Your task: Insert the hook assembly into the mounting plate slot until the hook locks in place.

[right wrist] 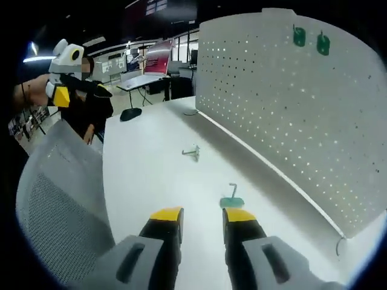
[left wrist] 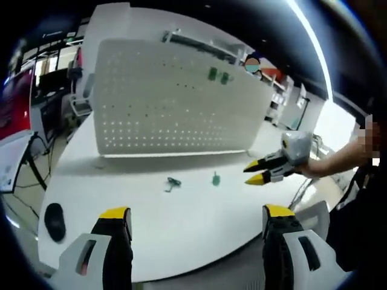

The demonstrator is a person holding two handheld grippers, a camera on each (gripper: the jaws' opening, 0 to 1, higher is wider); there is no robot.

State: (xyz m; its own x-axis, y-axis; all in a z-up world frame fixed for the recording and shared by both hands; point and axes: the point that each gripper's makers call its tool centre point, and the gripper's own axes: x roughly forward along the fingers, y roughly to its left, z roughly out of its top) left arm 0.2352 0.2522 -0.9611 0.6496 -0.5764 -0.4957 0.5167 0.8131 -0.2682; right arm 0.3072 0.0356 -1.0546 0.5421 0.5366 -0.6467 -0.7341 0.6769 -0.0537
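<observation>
A white pegboard mounting plate [left wrist: 175, 99] [right wrist: 290, 115] stands upright at the back of the white table [left wrist: 181, 223] [right wrist: 139, 163]. Two green hooks [left wrist: 217, 75] [right wrist: 310, 39] hang near its top. On the table lie a green-based hook [left wrist: 215, 179] [right wrist: 231, 199] and a bare metal hook [left wrist: 172, 183] [right wrist: 192, 152]. My left gripper [left wrist: 196, 212] [right wrist: 78, 89] is wide open over the table's near edge, holding nothing. My right gripper [right wrist: 202, 215] [left wrist: 254, 172] hovers just short of the green-based hook, its jaws a narrow gap apart and empty.
A black mouse [left wrist: 54, 220] [right wrist: 130, 113] rests near the table's far corner. A grey mesh chair [right wrist: 54, 193] [left wrist: 314, 211] stands at the table's edge beside the person. Desks and a red screen [right wrist: 158, 51] fill the room behind.
</observation>
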